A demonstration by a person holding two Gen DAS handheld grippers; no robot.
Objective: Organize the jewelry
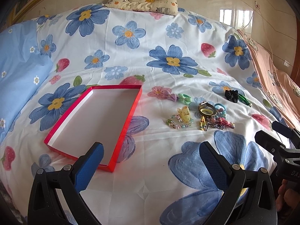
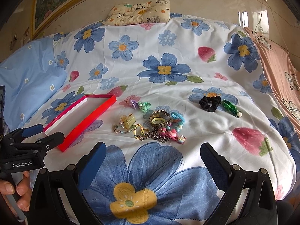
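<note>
Here the left gripper [image 1: 150,150] and right gripper [image 2: 152,150] both hover with fingers spread wide and empty above the flowered white bedspread [image 2: 168,43]. The heap of colourful jewelry [image 2: 155,127] lies ahead of the right fingers, just right of the shallow red cardboard tray [image 1: 129,120].

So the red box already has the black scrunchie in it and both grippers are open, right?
Not quite. The red box is empty: the left wrist view shows its bare white inside. The black scrunchie lies on the flowered bedsheet, beside a green hair clip. The left gripper and right gripper are both open, as you said.
</note>
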